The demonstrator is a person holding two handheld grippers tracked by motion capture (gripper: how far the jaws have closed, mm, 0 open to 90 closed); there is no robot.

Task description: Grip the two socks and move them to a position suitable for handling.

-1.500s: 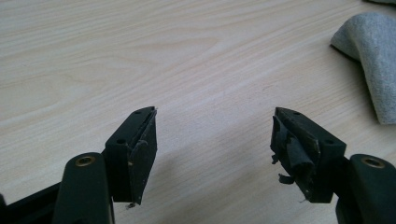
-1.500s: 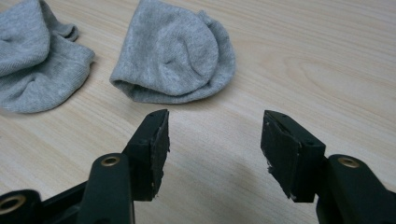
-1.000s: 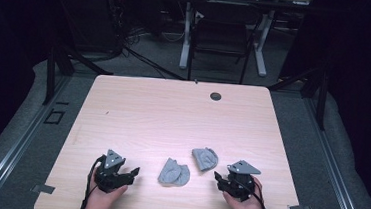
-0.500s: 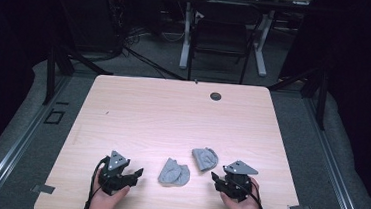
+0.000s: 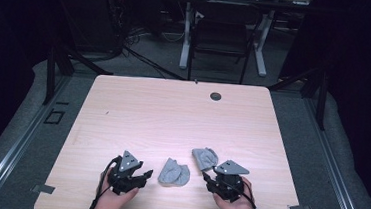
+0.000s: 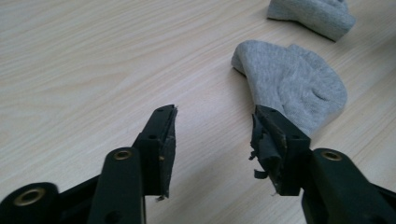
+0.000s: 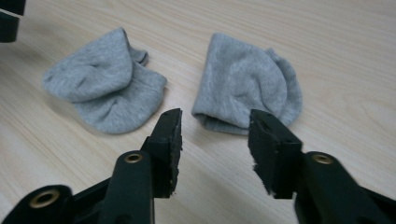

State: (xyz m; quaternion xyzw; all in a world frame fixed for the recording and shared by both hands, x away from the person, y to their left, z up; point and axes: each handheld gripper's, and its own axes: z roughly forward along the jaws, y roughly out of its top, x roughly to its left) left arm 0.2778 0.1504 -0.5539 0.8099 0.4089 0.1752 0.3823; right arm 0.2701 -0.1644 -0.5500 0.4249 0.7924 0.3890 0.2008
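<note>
Two small grey socks lie near the table's front edge. The middle sock (image 5: 174, 172) sits crumpled just right of my left gripper (image 5: 147, 174). The other sock (image 5: 204, 157) lies a little farther back, just ahead of my right gripper (image 5: 207, 177). In the left gripper view, my left gripper (image 6: 212, 135) is open, its right jaw close to the edge of the middle sock (image 6: 294, 84), with the other sock (image 6: 313, 11) beyond. In the right gripper view, my right gripper (image 7: 215, 130) is open just short of the folded sock (image 7: 245, 86); the middle sock (image 7: 105, 79) lies to its left.
The light wooden table (image 5: 172, 118) has a dark round grommet (image 5: 216, 96) near its far edge. Beyond it stand a chair and desk legs (image 5: 221, 42) on a grey floor. A jaw of the other gripper (image 7: 9, 18) shows at the right gripper view's top left.
Both grippers have slid inward along the front edge toward the socks, the left one to the right and the right one to the left. The socks have not moved.
</note>
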